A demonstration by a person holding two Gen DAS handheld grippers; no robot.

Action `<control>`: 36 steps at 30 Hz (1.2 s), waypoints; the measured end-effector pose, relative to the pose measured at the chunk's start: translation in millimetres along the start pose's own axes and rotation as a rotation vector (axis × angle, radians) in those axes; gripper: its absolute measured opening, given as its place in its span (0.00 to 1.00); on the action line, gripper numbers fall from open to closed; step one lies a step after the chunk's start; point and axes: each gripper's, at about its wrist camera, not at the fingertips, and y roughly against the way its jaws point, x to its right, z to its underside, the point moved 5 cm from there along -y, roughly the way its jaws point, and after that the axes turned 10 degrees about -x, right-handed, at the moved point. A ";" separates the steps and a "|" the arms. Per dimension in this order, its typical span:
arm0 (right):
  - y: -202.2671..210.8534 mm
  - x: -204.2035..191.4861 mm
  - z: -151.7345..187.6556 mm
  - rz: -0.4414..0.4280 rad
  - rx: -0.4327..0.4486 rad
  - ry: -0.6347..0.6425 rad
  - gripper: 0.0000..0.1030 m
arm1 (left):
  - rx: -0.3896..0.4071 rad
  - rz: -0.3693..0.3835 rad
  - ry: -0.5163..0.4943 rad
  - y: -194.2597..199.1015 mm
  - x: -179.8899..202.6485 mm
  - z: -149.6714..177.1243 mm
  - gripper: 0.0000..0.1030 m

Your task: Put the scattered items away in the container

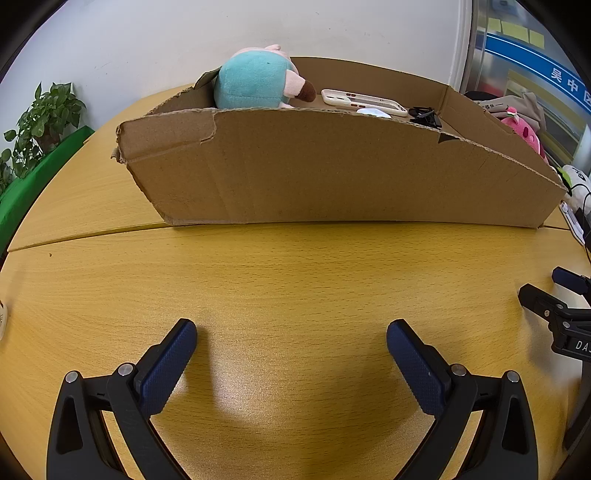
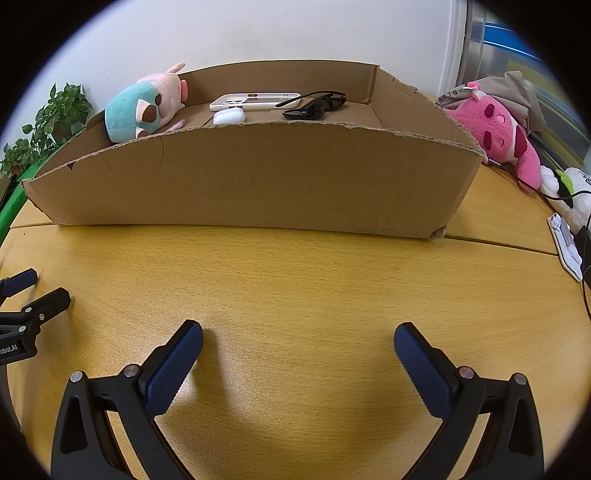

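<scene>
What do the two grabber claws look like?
Both look alike. The left gripper and right gripper each have two black plastic arms with silver rivets, tipped with dark blue bumpy pads. White letters mark their sides.

Matt cardboard on satin wood grain

The box (image 2: 258,177) is rough, torn-edged brown cardboard on a faintly shiny wood-grain table (image 2: 295,280); inside the box lie a fuzzy plush (image 2: 136,110), glossy black sunglasses (image 2: 317,105) and a smooth white plastic case (image 2: 229,116).

White wall (image 2: 258,33), wooden tabletop (image 2: 295,280), leafy plant (image 1: 44,118) at left, window (image 1: 524,55) at right
</scene>
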 end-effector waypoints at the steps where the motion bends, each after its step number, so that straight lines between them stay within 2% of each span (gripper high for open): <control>1: -0.1 -0.1 -0.4 0.000 0.000 0.000 1.00 | 0.000 0.000 0.000 -0.1 -0.1 -0.3 1.00; 36: -0.1 -0.1 -1.5 -0.002 0.003 0.008 1.00 | -0.001 -0.002 0.002 -0.1 0.4 0.1 1.00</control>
